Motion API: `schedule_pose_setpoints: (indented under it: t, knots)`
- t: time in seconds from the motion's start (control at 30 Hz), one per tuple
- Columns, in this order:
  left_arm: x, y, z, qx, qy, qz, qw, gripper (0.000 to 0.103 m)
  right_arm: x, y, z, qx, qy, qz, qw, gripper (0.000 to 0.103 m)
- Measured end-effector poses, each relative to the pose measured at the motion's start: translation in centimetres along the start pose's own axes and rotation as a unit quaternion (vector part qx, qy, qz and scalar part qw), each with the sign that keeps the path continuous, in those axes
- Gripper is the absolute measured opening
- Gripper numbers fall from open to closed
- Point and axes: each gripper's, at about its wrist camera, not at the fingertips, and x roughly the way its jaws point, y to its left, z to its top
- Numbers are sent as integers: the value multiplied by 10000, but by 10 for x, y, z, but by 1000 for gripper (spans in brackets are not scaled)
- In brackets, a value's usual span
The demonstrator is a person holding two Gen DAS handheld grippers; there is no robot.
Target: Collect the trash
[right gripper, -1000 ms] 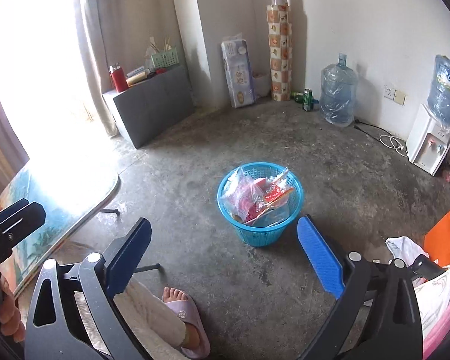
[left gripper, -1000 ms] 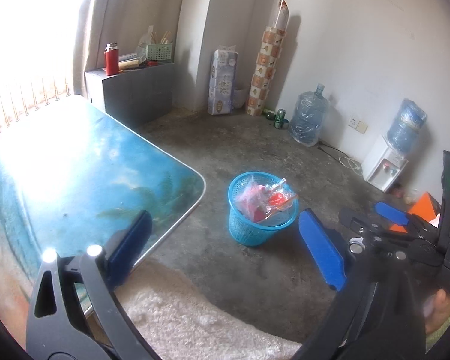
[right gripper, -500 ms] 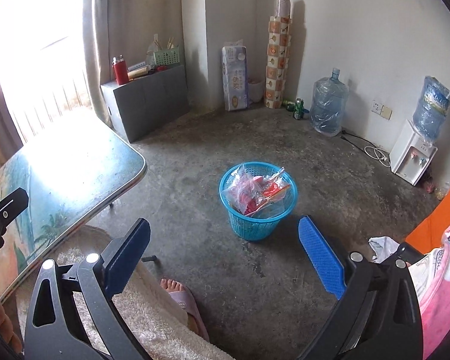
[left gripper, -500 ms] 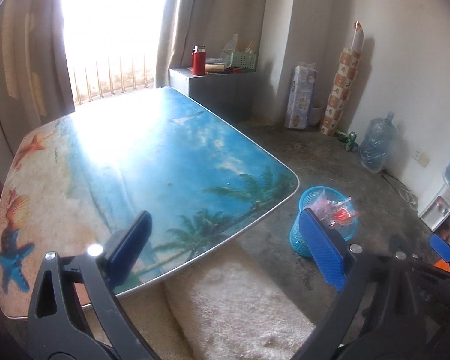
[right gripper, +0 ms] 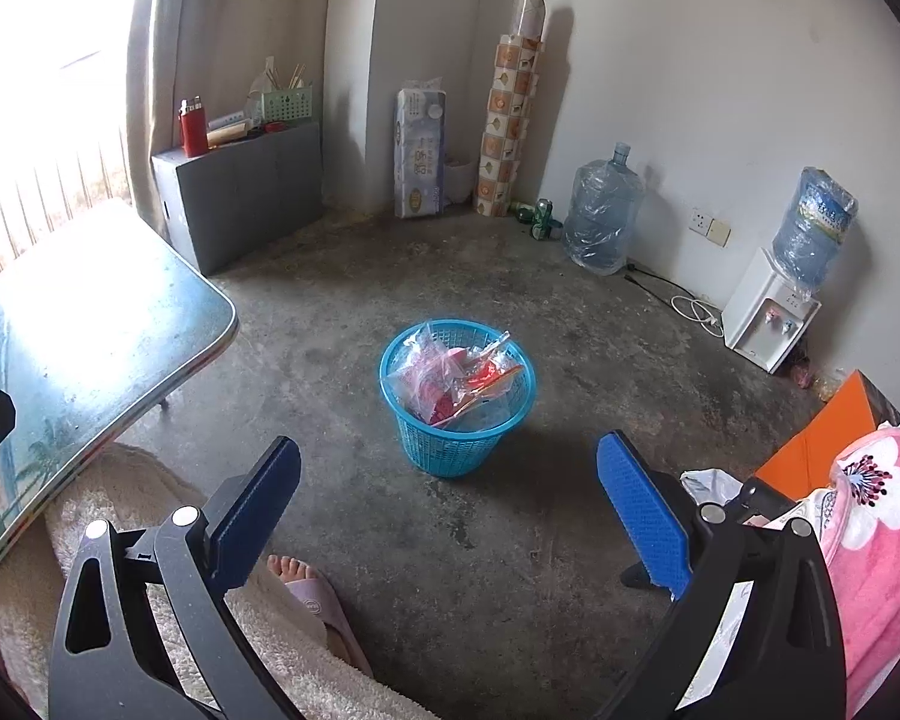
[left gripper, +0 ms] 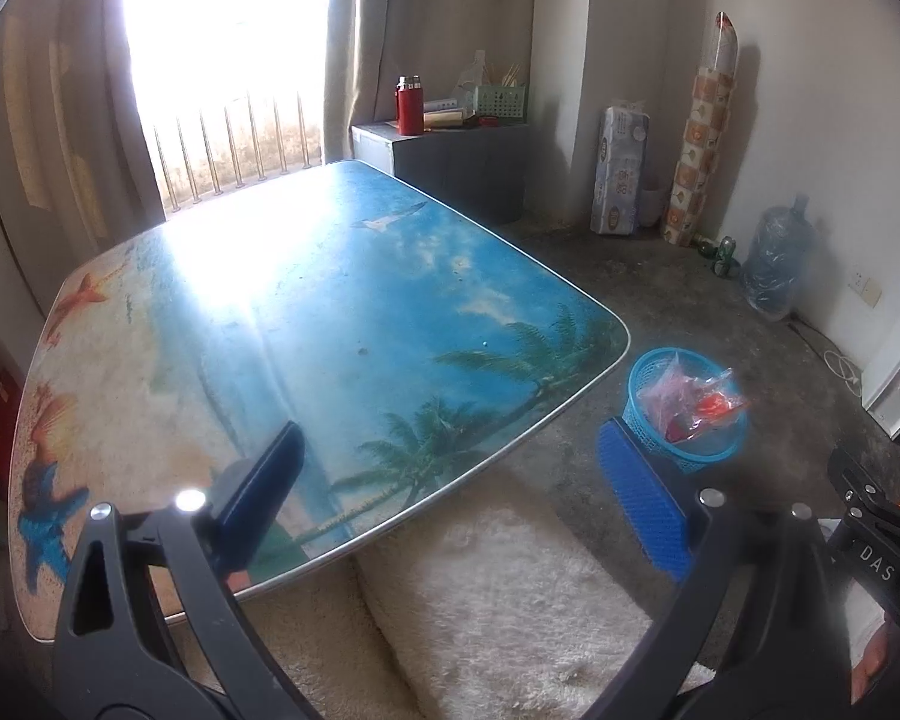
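two grippers, both spread wide and holding nothing. left gripper (left gripper: 450, 492) hangs over the near edge of the beach-print table (left gripper: 342, 300); its blue pads (left gripper: 642, 504) bracket bare tabletop, no loose trash visible on it. right gripper (right gripper: 450, 510) is off the table's corner, over the concrete floor (right gripper: 570, 324), with a slippered foot (right gripper: 306, 585) and a cream fleece robe (right gripper: 150, 540) just below its left pad.

key relation: the blue basket (right gripper: 450, 450) lies straight ahead of the right gripper, centred between its pads, standing upright on the floor just beyond the table's corner. right hand is clearly nearer; for the left it sits off to the right, past the table edge (left gripper: 684, 414).

basket contents: crumpled clear plastic wrappers (right gripper: 432, 372) with red and pink scraps, piled above the rim. judging by that, collection looks mostly done.

beyond the basket, by the far wall: green cans (right gripper: 540, 219), a water jug (right gripper: 600, 222), a dispenser (right gripper: 768, 312).
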Motion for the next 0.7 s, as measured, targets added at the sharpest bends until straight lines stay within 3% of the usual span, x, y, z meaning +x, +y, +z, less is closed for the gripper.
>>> schedule_pose_setpoints:
  t: [0.7]
  knots:
    - [-4, -14, 6, 61, 42, 5, 10000, 94, -5, -9, 1, 314, -48, -138, 9994, 96]
